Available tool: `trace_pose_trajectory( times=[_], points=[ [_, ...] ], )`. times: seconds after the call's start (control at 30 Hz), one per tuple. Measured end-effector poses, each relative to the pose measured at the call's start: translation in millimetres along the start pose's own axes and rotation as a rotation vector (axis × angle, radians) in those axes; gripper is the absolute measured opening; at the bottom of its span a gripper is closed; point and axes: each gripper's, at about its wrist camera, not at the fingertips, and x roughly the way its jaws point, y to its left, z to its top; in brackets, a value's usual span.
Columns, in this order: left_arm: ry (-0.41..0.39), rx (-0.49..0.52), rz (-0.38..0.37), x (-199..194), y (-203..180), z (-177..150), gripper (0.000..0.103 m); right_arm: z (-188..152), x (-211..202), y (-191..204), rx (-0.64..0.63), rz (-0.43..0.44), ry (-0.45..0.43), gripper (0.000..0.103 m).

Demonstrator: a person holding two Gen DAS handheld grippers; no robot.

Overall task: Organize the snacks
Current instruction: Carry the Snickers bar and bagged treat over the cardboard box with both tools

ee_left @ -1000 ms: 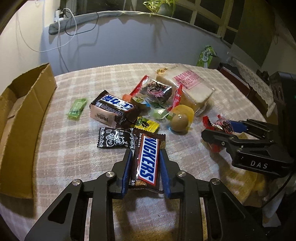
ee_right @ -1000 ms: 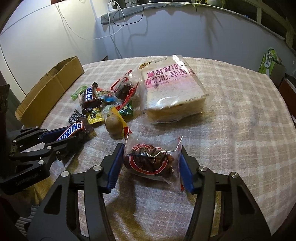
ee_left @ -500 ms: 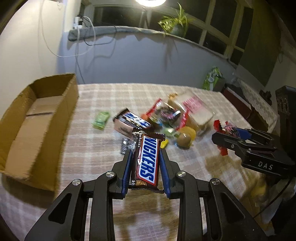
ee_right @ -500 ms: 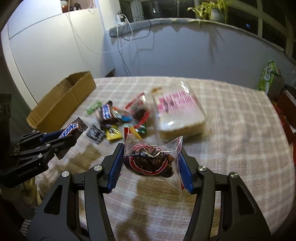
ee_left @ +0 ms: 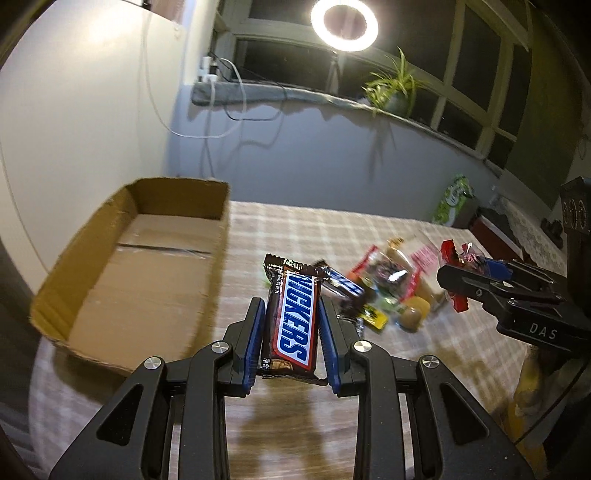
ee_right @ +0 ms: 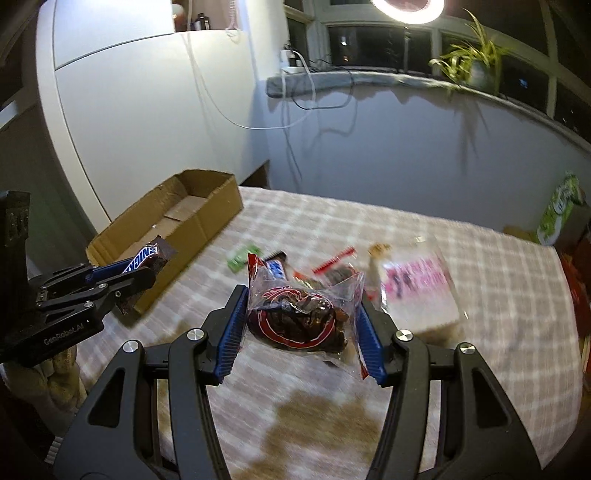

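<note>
My left gripper (ee_left: 291, 314) is shut on a brown Snickers bar (ee_left: 293, 325) and holds it in the air above the table, just right of the open cardboard box (ee_left: 147, 266). It also shows in the right wrist view (ee_right: 144, 269) next to the box (ee_right: 173, 225). My right gripper (ee_right: 301, 314) is shut on a clear packet of dark dried fruit with red print (ee_right: 299, 317), held above the table. It shows at the right of the left wrist view (ee_left: 465, 280). The remaining snack pile (ee_left: 380, 291) lies on the checked tablecloth.
A bag of sliced bread (ee_right: 417, 291) lies right of the pile. A green packet (ee_right: 242, 260) lies near the box. A wall, a sill with cables and a plant (ee_left: 391, 92) and a ring light (ee_left: 343, 26) are behind. A green bag (ee_right: 561, 210) stands beyond the table.
Both grippers have risen from the table with their snacks and tilted upward. The left one has swung toward the box, whose inside now shows.
</note>
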Motion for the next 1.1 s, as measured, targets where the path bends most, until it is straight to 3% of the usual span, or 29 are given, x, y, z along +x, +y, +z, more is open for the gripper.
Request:
trace_pose_trajectory(
  times=[0.63,1.1],
  points=[
    [-0.058,-0.095,0.146,-17.8,75.6,14.0,0.028,76.5,64.2,89.2,-0.170,0.109,-0.020,0.058],
    [-0.047,-0.147,0.211,-8.1,115.5,18.4,0.028,103.7,123.0,147.9,-0.238,0.189,0.028,0.058]
  ],
)
